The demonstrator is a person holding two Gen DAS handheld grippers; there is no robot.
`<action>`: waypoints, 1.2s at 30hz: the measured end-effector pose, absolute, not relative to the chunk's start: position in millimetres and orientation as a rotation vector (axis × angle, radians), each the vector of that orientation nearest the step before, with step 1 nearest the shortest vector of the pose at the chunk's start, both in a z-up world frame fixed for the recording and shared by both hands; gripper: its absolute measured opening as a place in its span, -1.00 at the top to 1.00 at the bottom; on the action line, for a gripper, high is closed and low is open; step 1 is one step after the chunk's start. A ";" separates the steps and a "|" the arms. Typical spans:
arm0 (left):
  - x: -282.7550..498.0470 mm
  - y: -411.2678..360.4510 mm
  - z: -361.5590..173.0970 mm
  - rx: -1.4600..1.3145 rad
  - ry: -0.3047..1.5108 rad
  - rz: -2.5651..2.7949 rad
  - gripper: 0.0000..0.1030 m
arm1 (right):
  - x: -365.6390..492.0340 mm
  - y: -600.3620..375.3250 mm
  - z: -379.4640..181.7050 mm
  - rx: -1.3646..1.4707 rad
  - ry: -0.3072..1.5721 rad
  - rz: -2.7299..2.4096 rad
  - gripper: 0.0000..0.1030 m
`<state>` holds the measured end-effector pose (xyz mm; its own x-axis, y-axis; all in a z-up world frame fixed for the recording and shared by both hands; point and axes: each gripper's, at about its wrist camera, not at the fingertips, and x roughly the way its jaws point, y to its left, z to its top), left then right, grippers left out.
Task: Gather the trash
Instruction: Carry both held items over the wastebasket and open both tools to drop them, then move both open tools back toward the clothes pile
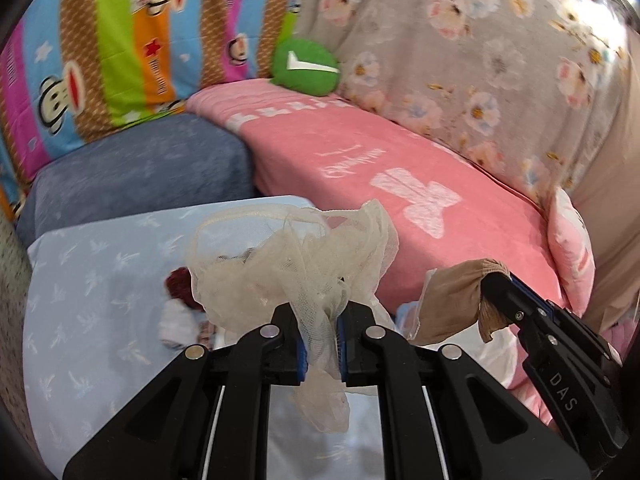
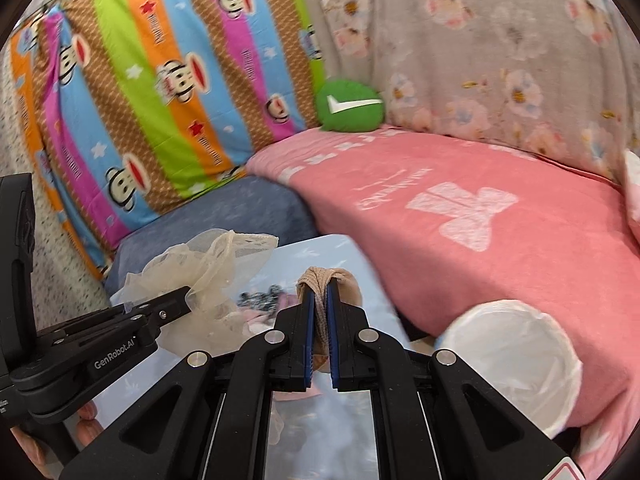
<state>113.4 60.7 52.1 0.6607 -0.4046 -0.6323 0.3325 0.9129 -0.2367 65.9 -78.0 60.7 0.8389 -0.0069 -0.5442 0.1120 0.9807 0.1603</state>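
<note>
My left gripper (image 1: 322,320) is shut on a crumpled cream mesh net (image 1: 296,260), held above a light blue patterned table (image 1: 80,300). The net also shows in the right wrist view (image 2: 208,276), at the left gripper's tip (image 2: 188,300). My right gripper (image 2: 319,304) is shut on a tan stocking (image 2: 320,280). In the left wrist view the right gripper (image 1: 496,284) sits at the right with the stocking (image 1: 452,304) hanging from it. A bin lined with a white bag (image 2: 512,364) stands to the right of the right gripper, by the sofa.
A sofa with a pink blanket (image 1: 380,168) runs behind the table. A green round cushion (image 1: 306,66) sits at its back. A striped monkey-print cover (image 2: 152,92) and a floral cover (image 1: 480,48) hang behind. Small items lie on the table under the net.
</note>
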 end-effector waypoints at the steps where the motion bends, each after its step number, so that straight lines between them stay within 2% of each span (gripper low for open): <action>1: 110.6 50.1 54.1 -0.091 0.732 -0.438 0.80 | 61.3 -89.7 61.2 0.200 0.566 -0.085 0.90; 11: 94.7 -52.8 63.6 0.007 0.724 -0.632 0.79 | 23.6 -185.2 54.2 0.294 0.543 -0.257 0.90; 22: 84.2 -130.3 56.4 0.086 0.739 -0.752 0.76 | 6.0 -257.8 19.7 0.376 0.588 -0.369 0.89; 25: 85.7 -143.0 52.0 0.104 0.760 -0.774 0.74 | 7.2 -264.2 13.3 0.387 0.599 -0.376 0.82; 26: 86.4 -145.3 50.4 0.106 0.765 -0.774 0.68 | 7.6 -265.7 11.9 0.389 0.599 -0.380 0.77; 28: 88.0 -148.5 48.5 0.103 0.765 -0.763 0.37 | 8.3 -266.3 9.0 0.387 0.603 -0.384 0.66; 30: 88.2 -147.7 49.0 0.096 0.742 -0.731 -0.25 | 9.9 -264.7 8.6 0.380 0.600 -0.389 0.28; 32: 88.0 -145.7 50.7 0.084 0.722 -0.715 -0.41 | 11.0 -261.9 10.1 0.370 0.590 -0.397 0.10; 36: 91.0 -142.5 50.7 0.090 0.718 -0.695 -0.44 | 13.4 -261.0 11.2 0.375 0.589 -0.391 0.02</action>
<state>91.0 -142.6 50.7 0.5410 -0.5547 -0.6321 0.6139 0.7742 -0.1541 13.4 -261.0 11.2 0.7629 -0.2462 -0.5978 0.4554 0.8610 0.2266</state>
